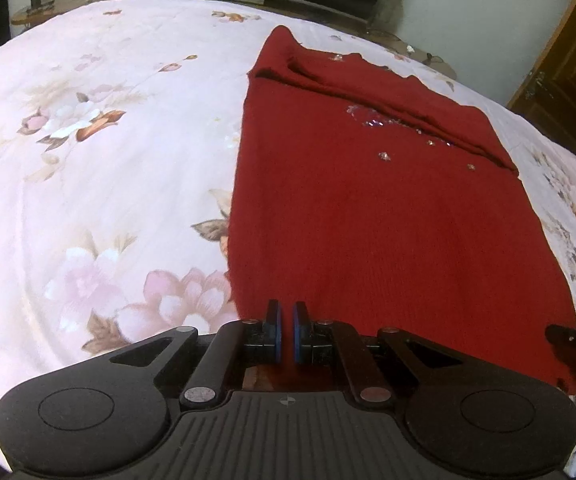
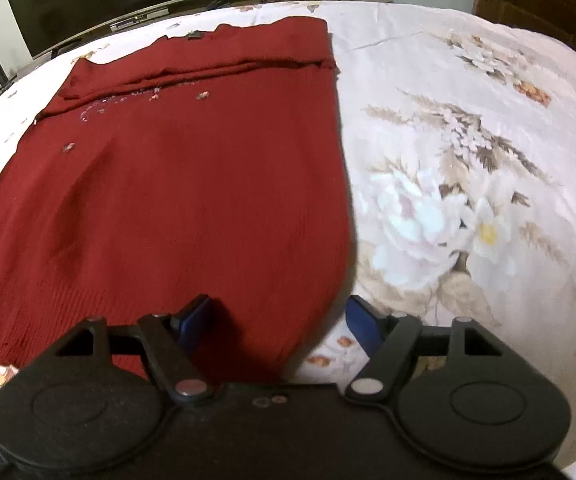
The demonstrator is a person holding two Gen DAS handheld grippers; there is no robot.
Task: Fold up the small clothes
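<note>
The red knit sweater point(image 1: 368, 208) lies flat on the floral bedspread point(image 1: 87, 160), sleeves folded across its upper part and the ribbed hem nearest the cameras. All positions below refer to this sweater.

Left tool point(image 1: 286, 334): it sits at the sweater's near-left hem corner. Its blue pads point(image 1: 276, 336) are drawn almost together, with red fabric showing in the narrow gap, so it appears clenched on the hem corner.

Right tool point(image 2: 279, 320): it sits at the sweater's near-right hem corner, fingers spread wide and released. The hem edge lies between the blue pads point(image 2: 195, 314), not yet gripped.

Handling judgement: the knit is soft, light and limp. It will drape and stretch rather than hold shape, and it should not slip from rubber pads. The small beaded decorations point(image 2: 155, 96) below the folded sleeves may snag, so they should be avoided. The best hold is the thick ribbed hem, one corner per tool, lifted evenly to prevent skewing.
</note>
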